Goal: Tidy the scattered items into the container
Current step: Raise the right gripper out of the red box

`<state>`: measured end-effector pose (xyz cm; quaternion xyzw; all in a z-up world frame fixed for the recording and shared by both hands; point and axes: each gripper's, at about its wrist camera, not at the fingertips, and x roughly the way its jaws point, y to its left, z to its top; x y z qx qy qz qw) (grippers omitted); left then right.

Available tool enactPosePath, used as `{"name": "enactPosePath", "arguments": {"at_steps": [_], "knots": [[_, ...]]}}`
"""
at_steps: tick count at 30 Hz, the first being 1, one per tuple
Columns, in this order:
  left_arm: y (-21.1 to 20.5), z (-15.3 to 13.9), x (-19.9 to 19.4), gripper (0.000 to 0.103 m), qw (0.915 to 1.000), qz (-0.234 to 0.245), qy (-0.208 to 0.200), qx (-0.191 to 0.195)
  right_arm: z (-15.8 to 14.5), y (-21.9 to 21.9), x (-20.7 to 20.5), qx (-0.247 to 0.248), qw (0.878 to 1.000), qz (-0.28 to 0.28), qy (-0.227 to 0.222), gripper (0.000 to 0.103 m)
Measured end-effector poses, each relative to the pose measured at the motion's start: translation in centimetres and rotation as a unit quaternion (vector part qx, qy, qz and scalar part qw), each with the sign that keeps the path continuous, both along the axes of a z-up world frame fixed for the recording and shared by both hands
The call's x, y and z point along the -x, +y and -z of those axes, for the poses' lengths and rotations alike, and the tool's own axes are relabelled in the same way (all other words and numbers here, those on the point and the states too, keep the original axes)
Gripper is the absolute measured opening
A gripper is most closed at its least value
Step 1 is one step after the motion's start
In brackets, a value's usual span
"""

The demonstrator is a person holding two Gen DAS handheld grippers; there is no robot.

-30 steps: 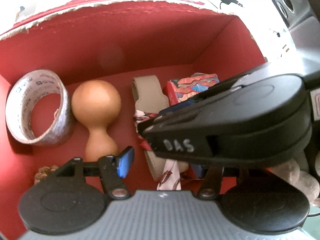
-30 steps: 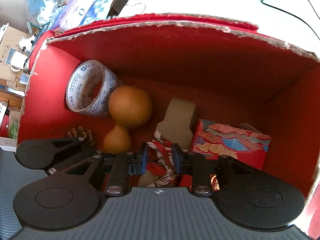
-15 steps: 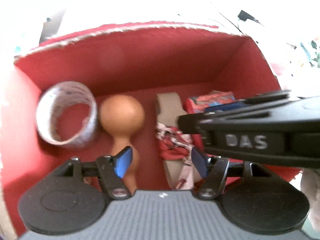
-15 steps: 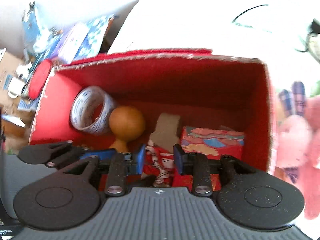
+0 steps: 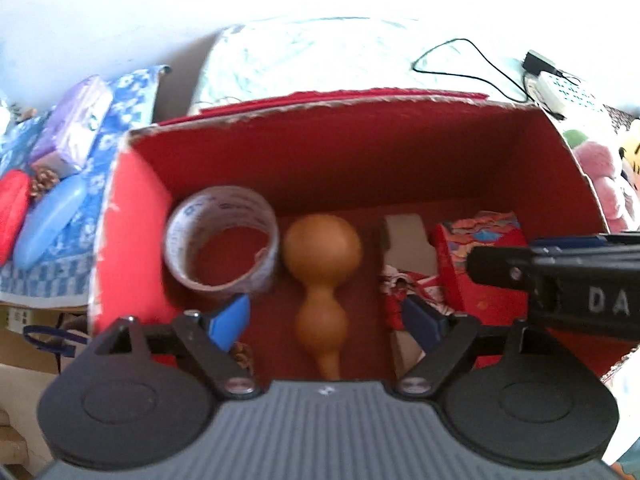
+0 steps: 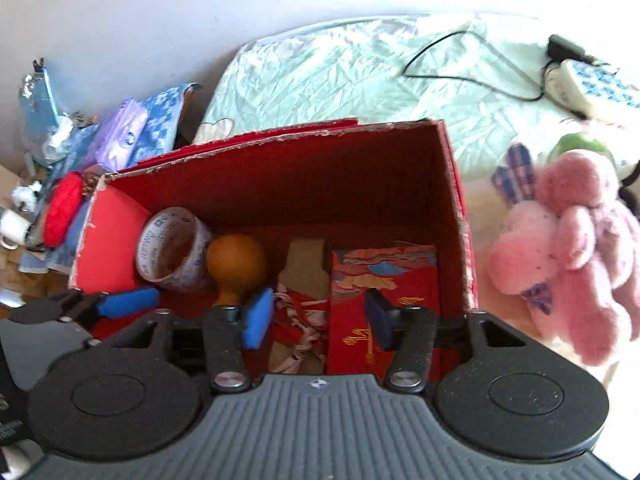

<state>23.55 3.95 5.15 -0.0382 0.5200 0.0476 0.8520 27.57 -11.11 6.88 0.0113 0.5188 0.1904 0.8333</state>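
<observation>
Left gripper [image 5: 326,320] and right gripper [image 6: 316,318]: jaws just widened, now spread, nothing pinched between them. Inside the red cardboard box [image 6: 320,160], one of each is counted: glossy tape roll [image 6: 172,254], smooth tan gourd [image 5: 322,276], patterned red packet [image 6: 384,288]. One fuzzy pink plush toy [image 6: 568,248] lies outside.

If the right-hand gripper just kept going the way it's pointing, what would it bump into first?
Probably the red-and-white patterned cloth inside the red box. It lies between the open right gripper fingers; depth is hard to judge.
</observation>
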Motion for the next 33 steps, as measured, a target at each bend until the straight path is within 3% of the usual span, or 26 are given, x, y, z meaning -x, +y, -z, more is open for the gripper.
{"name": "enactPosePath", "arguments": {"at_steps": [10,23,33], "knots": [[0.7,-0.6,1.4,0.085,0.9995,-0.02,-0.018,-0.018,-0.7,-0.5,1.9,-0.014,1.0,0.002,-0.015,0.067],[0.7,-2.3,3.6,0.093,0.9916,-0.069,-0.086,-0.068,-0.7,-1.4,3.3,-0.016,0.999,0.027,-0.027,0.066],[0.7,-3.2,4.5,0.092,0.9904,-0.085,-0.084,-0.069,-0.1,-1.0,4.6,-0.009,1.0,0.015,-0.024,0.061]]}}
